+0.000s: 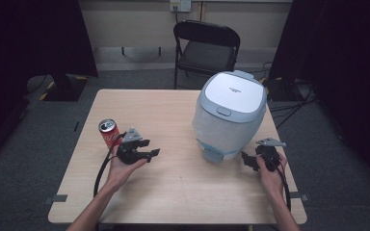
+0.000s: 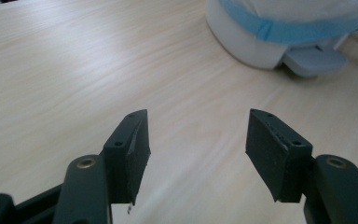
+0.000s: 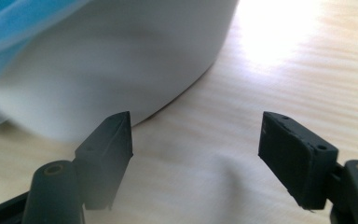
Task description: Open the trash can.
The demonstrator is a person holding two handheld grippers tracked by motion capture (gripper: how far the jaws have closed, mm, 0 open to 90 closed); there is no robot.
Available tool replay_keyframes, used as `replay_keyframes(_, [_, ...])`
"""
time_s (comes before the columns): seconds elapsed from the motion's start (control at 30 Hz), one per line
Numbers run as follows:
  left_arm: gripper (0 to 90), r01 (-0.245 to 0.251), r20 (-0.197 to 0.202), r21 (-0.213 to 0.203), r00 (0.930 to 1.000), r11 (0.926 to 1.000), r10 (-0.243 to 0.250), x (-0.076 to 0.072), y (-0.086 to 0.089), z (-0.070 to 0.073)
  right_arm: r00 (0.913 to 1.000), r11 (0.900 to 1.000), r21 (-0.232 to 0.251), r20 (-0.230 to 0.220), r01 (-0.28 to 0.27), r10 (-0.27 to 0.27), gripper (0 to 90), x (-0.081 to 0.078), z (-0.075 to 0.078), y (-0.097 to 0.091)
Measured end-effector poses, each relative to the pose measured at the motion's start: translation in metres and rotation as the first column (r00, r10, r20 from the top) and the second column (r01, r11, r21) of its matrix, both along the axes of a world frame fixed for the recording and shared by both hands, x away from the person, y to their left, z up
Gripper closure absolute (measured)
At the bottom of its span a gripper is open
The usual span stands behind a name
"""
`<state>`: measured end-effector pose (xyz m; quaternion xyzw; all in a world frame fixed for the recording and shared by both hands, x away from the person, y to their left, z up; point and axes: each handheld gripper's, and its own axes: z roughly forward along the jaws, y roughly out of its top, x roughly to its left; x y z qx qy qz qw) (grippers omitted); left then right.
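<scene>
A white and grey lidded bin (image 1: 230, 113) with a blue band stands on the right half of the wooden table (image 1: 173, 192); its lid is down and a foot pedal (image 1: 214, 155) sticks out at its front. A red soda can (image 1: 109, 132) stands upright at the left. My left gripper (image 1: 151, 148) rests just right of the can, open and empty, pointing toward the bin (image 2: 279, 32). My right gripper (image 1: 247, 160) sits open and empty at the bin's front right, its jaws close to the white wall (image 3: 107, 70).
A black folding chair (image 1: 205, 45) stands behind the table's far edge. Dark curtains hang at both sides and cables lie on the floor at the right. Bare tabletop (image 2: 74, 70) stretches between the two grippers.
</scene>
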<state>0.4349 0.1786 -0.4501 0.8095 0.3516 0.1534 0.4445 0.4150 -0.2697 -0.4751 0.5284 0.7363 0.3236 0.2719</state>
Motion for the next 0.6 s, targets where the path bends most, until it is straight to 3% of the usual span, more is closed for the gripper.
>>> replay_keyframes(0.03, [39.6, 0.002, -0.005, 0.003, 1.0000, 1.0000, -0.002, 0.010, -0.007, 0.000, 1.0000, 1.0000, 0.002, 0.002, 0.002, -0.002, 27.3, 0.002, 0.002, -0.001])
replay_keyframes(0.07, [39.5, 0.002, -0.005, 0.003, 1.0000, 1.0000, -0.002, 0.010, -0.007, 0.000, 0.9999, 1.0000, 0.001, 0.013, 0.004, -0.004, 27.9, 0.004, 0.003, -0.002])
replay_keyframes(0.1, [39.5, -0.003, -0.012, -0.012, 0.9999, 0.9999, 0.003, 0.029, -0.022, 0.001, 0.9997, 0.9999, -0.002, 0.018, 0.014, -0.014, 28.1, 0.006, 0.004, -0.003])
replay_keyframes(0.13, [39.5, -0.003, -0.012, -0.012, 0.9999, 0.9999, 0.003, 0.029, -0.022, 0.001, 0.9997, 0.9999, -0.002, 0.018, 0.014, -0.014, 28.1, 0.006, 0.004, -0.003])
replay_keyframes(0.17, [39.4, 0.003, -0.007, -0.011, 1.0000, 0.9999, -0.003, 0.047, -0.037, 0.003, 0.9991, 0.9991, -0.011, 0.005, 0.041, -0.041, 30.0, 0.012, 0.005, -0.006])
replay_keyframes(0.2, [39.0, 0.003, -0.007, -0.011, 1.0000, 0.9999, -0.003, 0.047, -0.037, 0.003, 0.9991, 0.9991, -0.011, 0.005, 0.041, -0.041, 30.0, 0.012, 0.005, -0.006])
replay_keyframes(0.27, [39.0, 0.031, 0.008, -0.011, 0.9995, 0.9994, -0.031, 0.063, -0.051, 0.006, 0.9983, 0.9986, -0.004, 0.022, 0.054, -0.053, 31.2, 0.018, 0.007, -0.009])
replay_keyframes(0.3, [39.4, 0.032, 0.007, -0.033, 0.9995, 0.9990, -0.032, 0.077, -0.066, 0.010, 0.9966, 0.9971, -0.002, 0.032, 0.076, -0.076, 32.0, 0.024, 0.009, -0.012])
replay_keyframes(0.33, [39.9, 0.032, 0.007, -0.033, 0.9995, 0.9990, -0.032, 0.077, -0.066, 0.010, 0.9966, 0.9971, -0.002, 0.032, 0.076, -0.076, 32.0, 0.024, 0.009, -0.012])
replay_keyframes(0.37, [40.2, 0.021, 0.025, -0.040, 0.9995, 0.9990, -0.020, 0.090, -0.077, 0.013, 0.9947, 0.9953, 0.003, 0.036, 0.096, -0.096, 33.2, 0.032, 0.011, -0.014])
replay_keyframes(0.4, [40.6, 0.021, 0.025, -0.040, 0.9995, 0.9990, -0.020, 0.090, -0.077, 0.013, 0.9947, 0.9953, 0.003, 0.036, 0.096, -0.096, 33.2, 0.032, 0.011, -0.014])
replay_keyframes(0.43, [41.7, 0.018, 0.032, -0.033, 0.9993, 0.9993, -0.017, 0.102, -0.088, 0.016, 0.9930, 0.9938, 0.022, 0.043, 0.109, -0.110, 33.1, 0.040, 0.013, -0.017])
replay_keyframes(0.6, [43.1, -0.014, 0.026, -0.021, 0.9995, 0.9997, 0.015, 0.122, -0.104, 0.016, 0.9864, 0.9895, 0.022, 0.080, 0.143, -0.144, 35.7, 0.058, 0.018, -0.016])
